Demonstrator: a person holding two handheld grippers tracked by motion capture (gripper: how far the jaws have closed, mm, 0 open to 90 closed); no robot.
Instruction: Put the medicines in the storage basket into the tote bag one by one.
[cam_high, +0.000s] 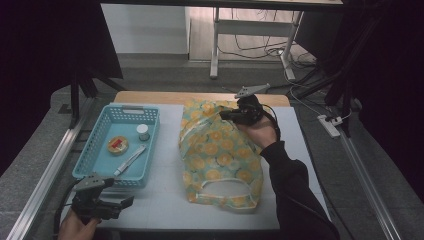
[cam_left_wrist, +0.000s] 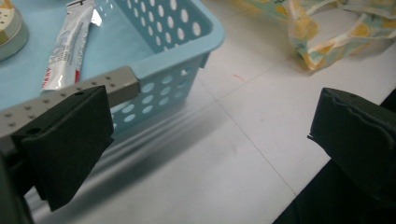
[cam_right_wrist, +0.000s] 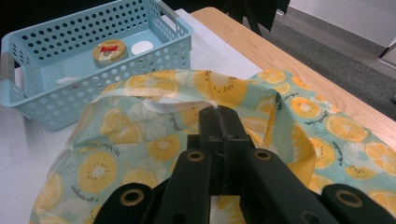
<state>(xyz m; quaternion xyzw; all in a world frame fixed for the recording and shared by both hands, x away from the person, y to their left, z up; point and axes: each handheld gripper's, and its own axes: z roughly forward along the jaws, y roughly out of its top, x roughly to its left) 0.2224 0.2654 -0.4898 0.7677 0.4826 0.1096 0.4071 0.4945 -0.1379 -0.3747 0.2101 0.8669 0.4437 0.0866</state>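
Note:
A cloth bag (cam_high: 220, 155) printed with yellow fruit slices lies in the middle of the white table, its white handle loop (cam_high: 225, 187) toward the near edge. At the bag's far end my right gripper (cam_high: 224, 115) is shut on the bag's upper white handle (cam_right_wrist: 177, 106), lifting that edge slightly; in the right gripper view the jaws (cam_right_wrist: 218, 114) meet on the fabric. My left gripper (cam_high: 122, 202) rests near the front left corner of the table, open with nothing between its jaws (cam_left_wrist: 210, 140), just in front of the blue basket (cam_left_wrist: 187, 46).
The blue perforated basket (cam_high: 150, 145) at the left holds a round yellow tin (cam_high: 118, 145), a small white-capped jar (cam_high: 143, 132) and a white sachet (cam_high: 130, 160). A wooden table edge (cam_high: 150, 96) runs behind. Metal rails flank the table.

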